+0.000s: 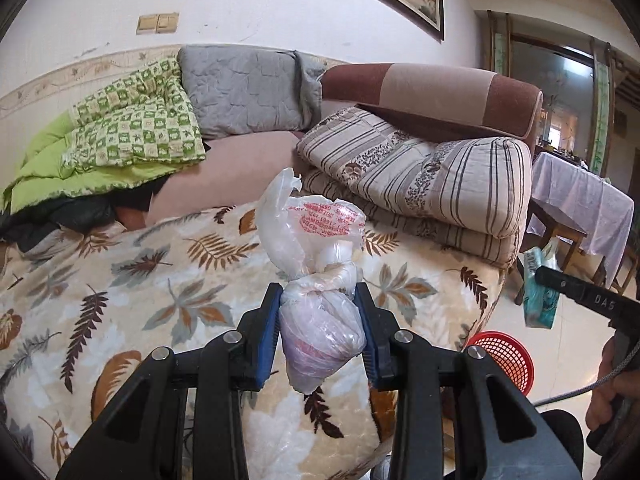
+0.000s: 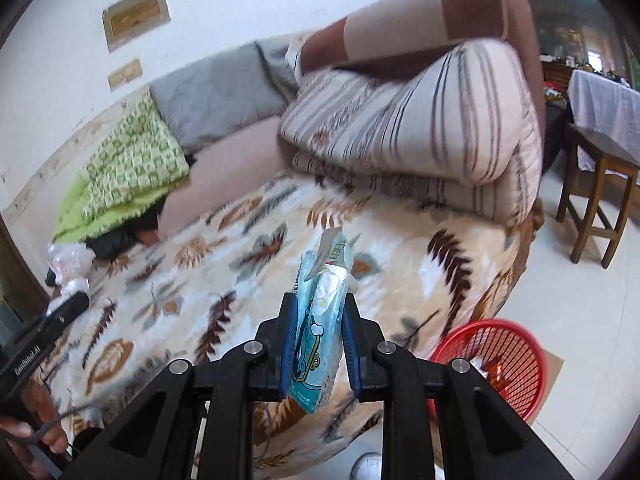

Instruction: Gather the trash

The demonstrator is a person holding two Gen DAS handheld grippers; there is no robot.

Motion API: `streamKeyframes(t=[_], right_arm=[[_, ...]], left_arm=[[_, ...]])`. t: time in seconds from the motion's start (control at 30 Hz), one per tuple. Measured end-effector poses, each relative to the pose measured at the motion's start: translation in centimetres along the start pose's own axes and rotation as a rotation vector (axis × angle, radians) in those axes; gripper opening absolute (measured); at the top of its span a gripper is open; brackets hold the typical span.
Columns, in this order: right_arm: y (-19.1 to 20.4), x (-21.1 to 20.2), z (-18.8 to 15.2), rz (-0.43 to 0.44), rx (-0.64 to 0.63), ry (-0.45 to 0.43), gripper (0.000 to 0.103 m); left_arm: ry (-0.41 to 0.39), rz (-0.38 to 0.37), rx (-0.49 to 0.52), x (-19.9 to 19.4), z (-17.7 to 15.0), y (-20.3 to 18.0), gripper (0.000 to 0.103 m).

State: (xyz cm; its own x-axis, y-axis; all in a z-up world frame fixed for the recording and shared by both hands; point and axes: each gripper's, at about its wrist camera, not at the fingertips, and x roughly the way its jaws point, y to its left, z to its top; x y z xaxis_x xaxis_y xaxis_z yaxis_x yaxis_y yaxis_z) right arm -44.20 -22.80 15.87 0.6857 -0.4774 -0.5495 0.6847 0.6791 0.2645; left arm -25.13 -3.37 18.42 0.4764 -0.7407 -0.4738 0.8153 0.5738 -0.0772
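Trash sits in both sets of fingers: the left gripper (image 1: 320, 330) is clamped on a knotted plastic bag (image 1: 318, 312), its blue pads pressing the bulging lower part just under the knot, with the loose top printed in red sticking up above. The right gripper (image 2: 318, 338) pinches a blue tissue packet (image 2: 318, 320) upright between its pads, the torn top poking above the fingertips. Both loads hang in the air over a bed covered by a leaf-print blanket (image 1: 160, 280). Just off the bed's rounded edge, on the pale tiled floor, stands a red mesh basket (image 2: 516, 360) with some scraps inside. Farther back lie a folded striped quilt (image 1: 440, 176), a green checked quilt (image 1: 136, 124) and a grey cushion (image 1: 244, 88) against the wall.
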Motion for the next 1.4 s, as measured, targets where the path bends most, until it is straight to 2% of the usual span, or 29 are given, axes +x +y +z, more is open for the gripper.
streamKeyframes(t=[0.13,0.23,0.4,0.6,0.83,0.97,1.07,1.4], right_arm=[[0.6,-1.3,0.7,0.001,-0.016,-0.03,0.023],[1.0,-0.3,0.1,0.009,-0.021,-0.001,0.023],[1.6,2.7,-1.3,0.018,-0.038,0.06,0.023],[3.9,7.5,-3.6,0.023,-0.118,0.158,0.023],[6.5,11.6,-3.4,-0.026,-0.255,0.195,0.023],[7.6,13.5,-3.8,-0.05,-0.315,0.202,0.023],[7.8,14.5,-4.3,-0.047,-0.312,0.246,0.023],[9.3,14.8,-5.2,-0.062,-0.368,0.257,0.023]], left_arm=[[0.031,0.007,-0.005,0.8,-0.6,0.1,0.034],[0.046,0.024,0.0,1.7,-1.2,0.3,0.034],[0.088,0.049,-0.003,4.2,-2.7,0.9,0.034],[0.146,0.107,-0.005,7.9,-5.2,2.0,0.034],[0.172,0.174,0.004,11.0,-7.2,3.5,0.034],[0.196,0.167,-0.012,11.9,-7.6,4.0,0.034],[0.205,0.161,-0.009,12.4,-7.8,3.9,0.034],[0.23,0.157,-0.028,12.8,-8.2,4.1,0.034]])
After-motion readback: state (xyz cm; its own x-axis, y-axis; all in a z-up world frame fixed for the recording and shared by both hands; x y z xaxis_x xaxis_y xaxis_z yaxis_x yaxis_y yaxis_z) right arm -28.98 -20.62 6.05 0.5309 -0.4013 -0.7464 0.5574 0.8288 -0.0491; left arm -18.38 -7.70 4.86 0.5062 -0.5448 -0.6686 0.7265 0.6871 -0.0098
